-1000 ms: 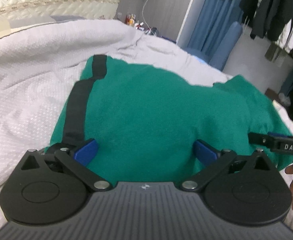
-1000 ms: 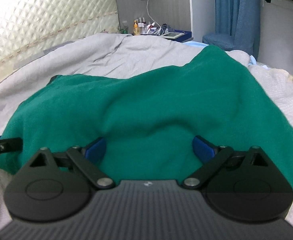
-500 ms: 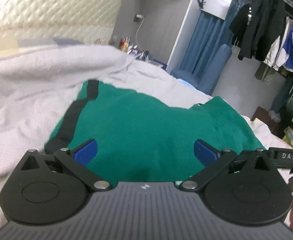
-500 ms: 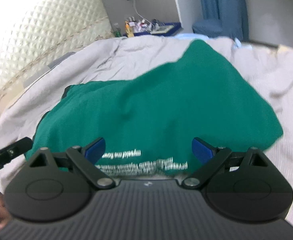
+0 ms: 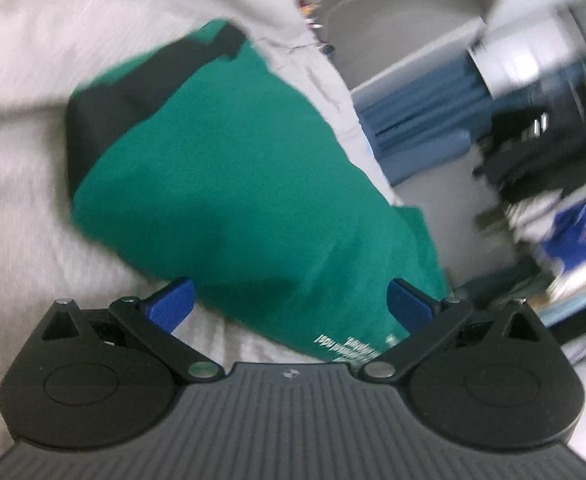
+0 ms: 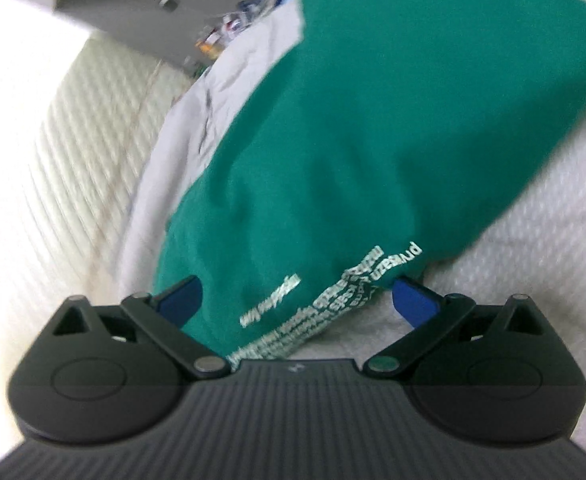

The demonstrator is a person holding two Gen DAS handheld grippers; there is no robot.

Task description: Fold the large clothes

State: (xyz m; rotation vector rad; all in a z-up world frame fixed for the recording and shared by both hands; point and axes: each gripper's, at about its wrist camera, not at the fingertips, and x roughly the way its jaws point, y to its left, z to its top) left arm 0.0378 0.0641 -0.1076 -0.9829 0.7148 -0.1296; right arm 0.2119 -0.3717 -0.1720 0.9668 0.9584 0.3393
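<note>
A large green garment [image 5: 233,184] with a black strip [image 5: 133,92] along its far left side lies on the white bedspread [image 5: 21,220]. My left gripper [image 5: 289,306] is open, and the garment's near edge with white lettering [image 5: 345,344] lies loose between its blue pads [image 5: 171,304]. In the right wrist view the same green garment [image 6: 373,140] runs diagonally across the bedspread [image 6: 533,248]. My right gripper [image 6: 297,300] has its jaws opening wide. The printed hem [image 6: 333,304] lies between them, untouched by the pads [image 6: 415,302]. Both views are tilted and blurred.
A quilted cream headboard [image 6: 53,152] stands at the left of the right wrist view, with small bedside items [image 6: 213,40] beyond. A blue curtain and chair [image 5: 421,128] and hanging dark clothes [image 5: 553,148] lie off the bed's right side.
Both views have rolled sharply and blurred. The grippers have drawn back and lower, so the garment's printed near edge now lies between the fingers. The other gripper has left both views.
</note>
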